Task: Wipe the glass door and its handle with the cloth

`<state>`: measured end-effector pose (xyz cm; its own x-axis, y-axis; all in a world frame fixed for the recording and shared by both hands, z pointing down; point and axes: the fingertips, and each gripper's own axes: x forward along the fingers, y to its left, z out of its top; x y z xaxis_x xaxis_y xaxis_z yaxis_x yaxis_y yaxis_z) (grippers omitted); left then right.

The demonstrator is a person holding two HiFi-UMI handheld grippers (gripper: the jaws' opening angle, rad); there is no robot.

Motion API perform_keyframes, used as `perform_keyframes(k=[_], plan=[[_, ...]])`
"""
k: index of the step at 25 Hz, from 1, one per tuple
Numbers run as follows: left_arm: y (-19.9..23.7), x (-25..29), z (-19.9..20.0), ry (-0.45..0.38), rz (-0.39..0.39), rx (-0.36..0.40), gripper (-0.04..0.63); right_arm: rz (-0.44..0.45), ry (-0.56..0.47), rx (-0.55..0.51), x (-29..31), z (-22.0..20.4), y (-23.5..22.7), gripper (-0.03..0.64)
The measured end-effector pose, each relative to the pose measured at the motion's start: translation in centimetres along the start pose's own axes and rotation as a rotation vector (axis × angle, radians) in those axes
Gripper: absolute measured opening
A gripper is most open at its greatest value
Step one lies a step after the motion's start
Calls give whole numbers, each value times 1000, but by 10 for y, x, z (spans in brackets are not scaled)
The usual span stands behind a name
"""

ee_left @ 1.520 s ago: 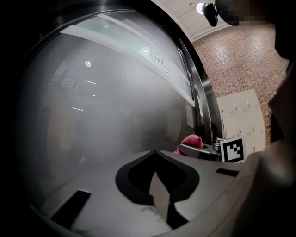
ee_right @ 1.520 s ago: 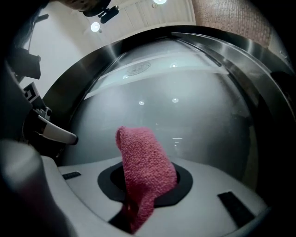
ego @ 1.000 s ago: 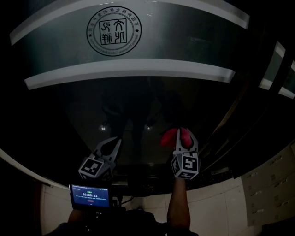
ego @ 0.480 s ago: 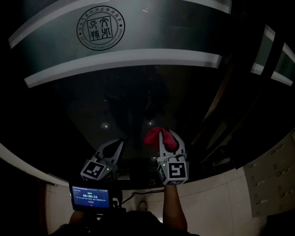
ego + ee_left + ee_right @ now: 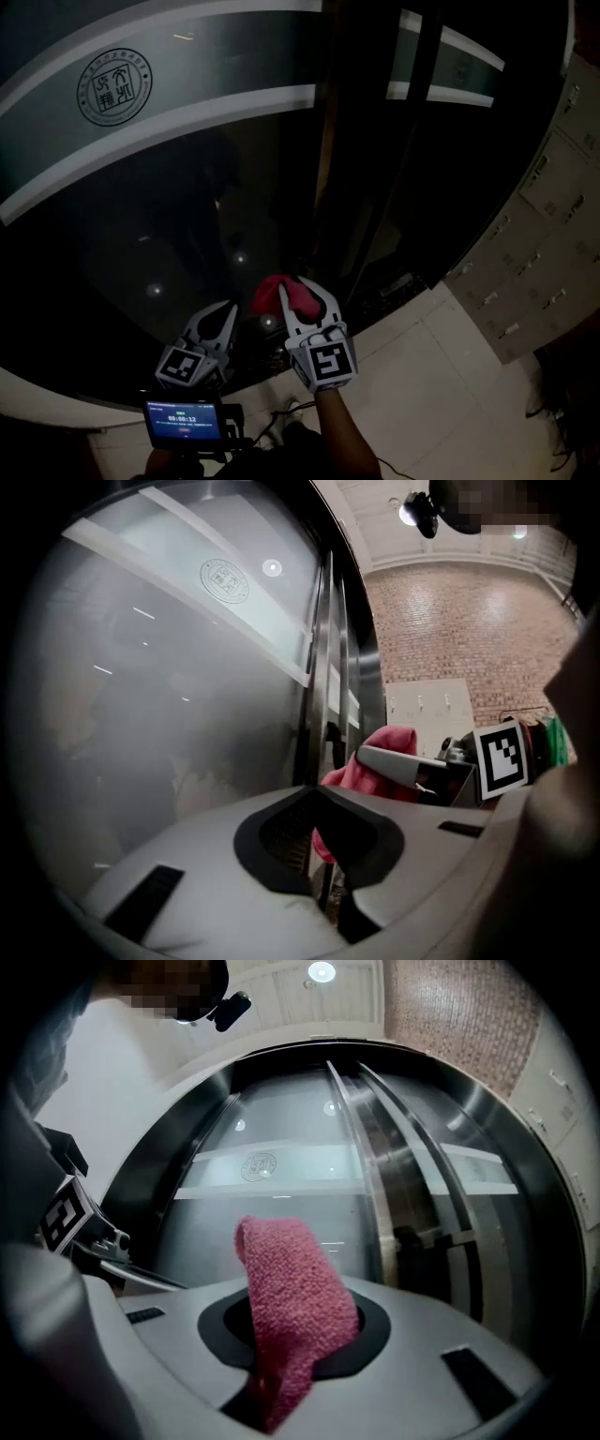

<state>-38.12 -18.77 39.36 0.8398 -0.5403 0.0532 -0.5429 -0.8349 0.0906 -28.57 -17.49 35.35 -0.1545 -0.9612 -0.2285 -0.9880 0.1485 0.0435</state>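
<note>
Right gripper (image 5: 298, 287): pinching pink cloth (image 5: 274, 292), near the lower glass door (image 5: 169, 206) | Left gripper (image 5: 217, 317): jaws pressed together, empty | Risk: bare jaw tips may scrape the glass if the cloth folds aside.

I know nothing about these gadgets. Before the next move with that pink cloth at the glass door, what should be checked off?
1. Pink terry cloth clamped between the right gripper's jaws: ok.
2. Cloth's free end sticks out past the jaw tips, ready to wipe: ok.
3. Cloth pressed against the dark glass door: cannot tell.
4. Left gripper shut on nothing, beside the right one and off the cloth: ok.
5. Door handle picked out: cannot tell, the scene is too dark.
</note>
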Motion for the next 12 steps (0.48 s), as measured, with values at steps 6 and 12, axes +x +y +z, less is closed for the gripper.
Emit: perform_keyframes(k=[6, 12], plan=[[-83, 77, -13, 25, -174, 29, 11, -159, -22, -27, -59, 9, -88, 83], [-199, 156, -2, -9, -238, 63, 11, -182, -57, -60, -121, 41, -184, 83]])
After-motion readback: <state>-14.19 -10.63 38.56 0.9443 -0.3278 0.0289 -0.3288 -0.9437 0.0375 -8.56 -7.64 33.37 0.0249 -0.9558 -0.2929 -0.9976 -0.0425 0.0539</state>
